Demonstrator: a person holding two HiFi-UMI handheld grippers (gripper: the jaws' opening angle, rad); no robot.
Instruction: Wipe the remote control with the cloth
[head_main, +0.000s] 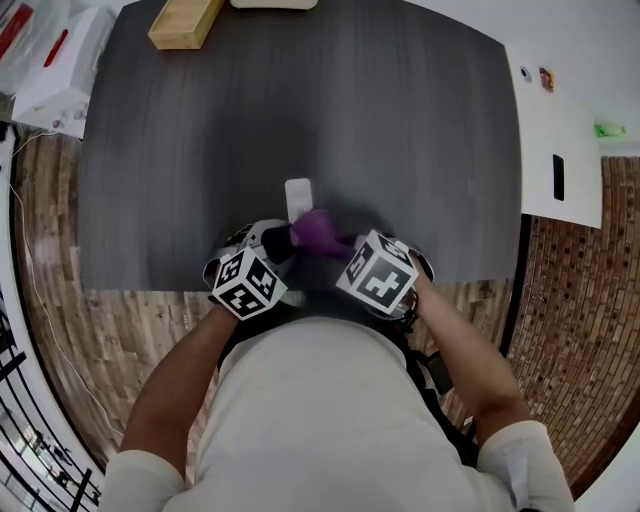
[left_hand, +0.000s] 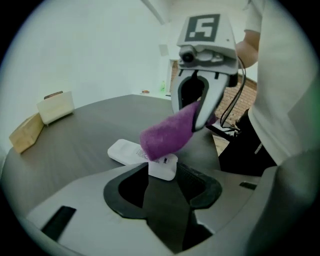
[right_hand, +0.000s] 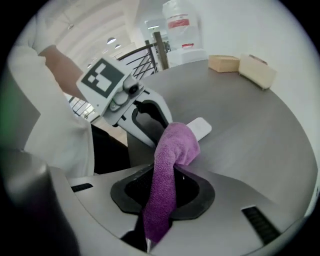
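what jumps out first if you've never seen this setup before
The purple cloth stands out, clamped in the right gripper and draped over the near end of a white remote control at the near edge of the dark table. The left gripper grips that remote's near end. A wooden block lies at the far left corner.

Bright, even indoor light; faint soft shadows; strong fisheye bending, dark vignette at edges; slight overall softness.
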